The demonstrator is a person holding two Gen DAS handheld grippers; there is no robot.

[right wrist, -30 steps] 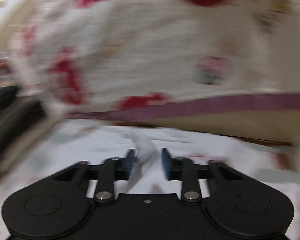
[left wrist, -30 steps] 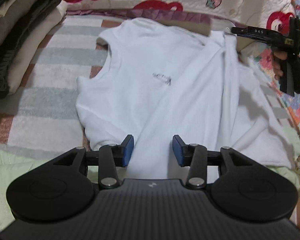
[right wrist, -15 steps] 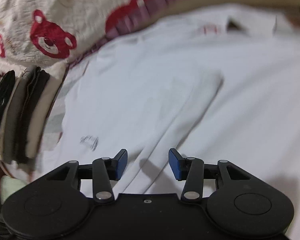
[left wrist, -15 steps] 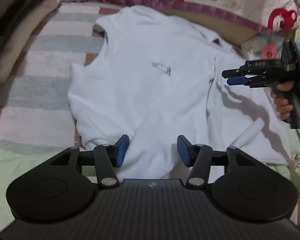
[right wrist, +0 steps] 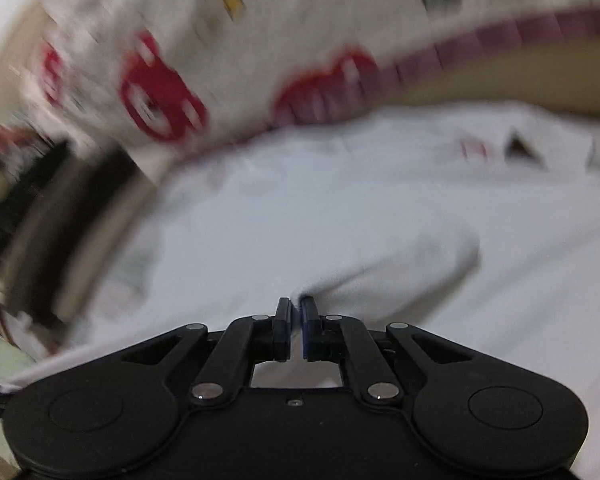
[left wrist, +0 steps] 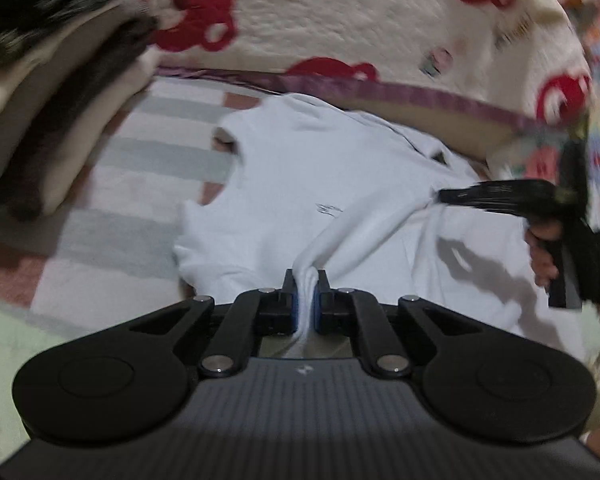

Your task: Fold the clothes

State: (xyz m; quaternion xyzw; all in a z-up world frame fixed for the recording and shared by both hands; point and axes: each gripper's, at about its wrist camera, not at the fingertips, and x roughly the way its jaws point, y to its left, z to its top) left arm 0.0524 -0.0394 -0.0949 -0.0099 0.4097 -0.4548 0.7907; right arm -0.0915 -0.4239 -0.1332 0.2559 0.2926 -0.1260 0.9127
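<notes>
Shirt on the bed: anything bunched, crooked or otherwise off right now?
Nothing damaged. The shirt isn't flat: a ridge of fabric is pulled up between the left claw and the right claw, both pinching it. That looks like the fold under way. The pile beside it looks stacked.

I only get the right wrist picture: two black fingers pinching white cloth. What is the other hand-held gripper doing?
Observer: The left hand-held gripper is also shut on the white shirt, with a bunched edge between its fingers.
Visitor: Are the two holding separate bits?
Observer: No, one raised ridge of cloth runs from the left one straight up to the right hand-held gripper.
Visitor: Is the shirt plain white?
Observer: Not quite. There is a small dark mark on its front, too blurred to read.
</notes>
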